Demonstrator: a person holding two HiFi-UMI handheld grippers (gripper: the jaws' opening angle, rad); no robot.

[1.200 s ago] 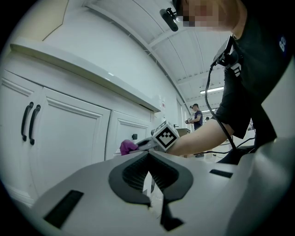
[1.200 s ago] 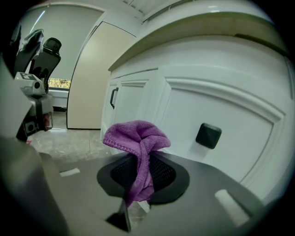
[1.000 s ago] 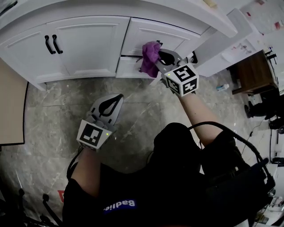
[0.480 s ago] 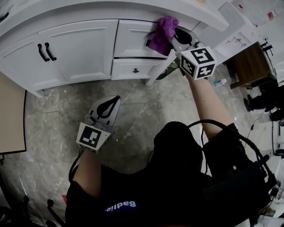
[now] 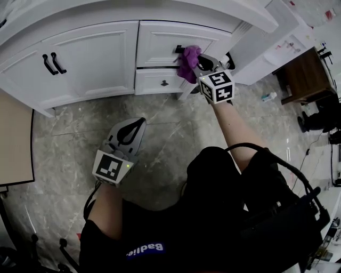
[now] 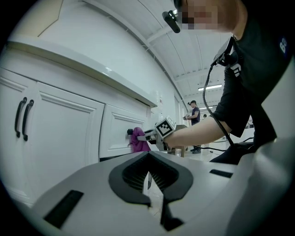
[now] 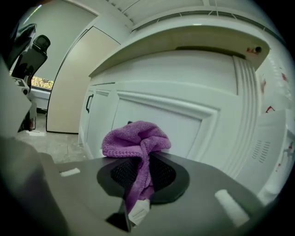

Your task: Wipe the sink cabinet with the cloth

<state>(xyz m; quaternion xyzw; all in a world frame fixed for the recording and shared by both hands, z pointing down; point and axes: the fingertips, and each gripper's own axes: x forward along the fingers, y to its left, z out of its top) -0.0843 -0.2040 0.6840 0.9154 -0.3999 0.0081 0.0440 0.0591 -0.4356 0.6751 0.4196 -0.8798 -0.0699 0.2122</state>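
Your right gripper (image 5: 196, 65) clamps the one purple cloth (image 5: 187, 59) at the sink cabinet (image 5: 90, 53) drawer (image 5: 160, 40), beneath the counter (image 5: 160, 13)'s right corner. Your left gripper (image 5: 132, 129) hangs with its jaws together, empty.

Grey marble-patterned floor (image 5: 64, 133) fills the near ground. At the far right stands a dark wooden table (image 5: 303, 85), with a small white-and-blue bottle (image 5: 268, 97) on the floor just left of it. A beige panel (image 5: 13, 144) lines the left edge, a black office chair (image 7: 32, 50) beyond it. Far off, a person (image 6: 195, 117) stands beneath a strip light (image 6: 208, 87).
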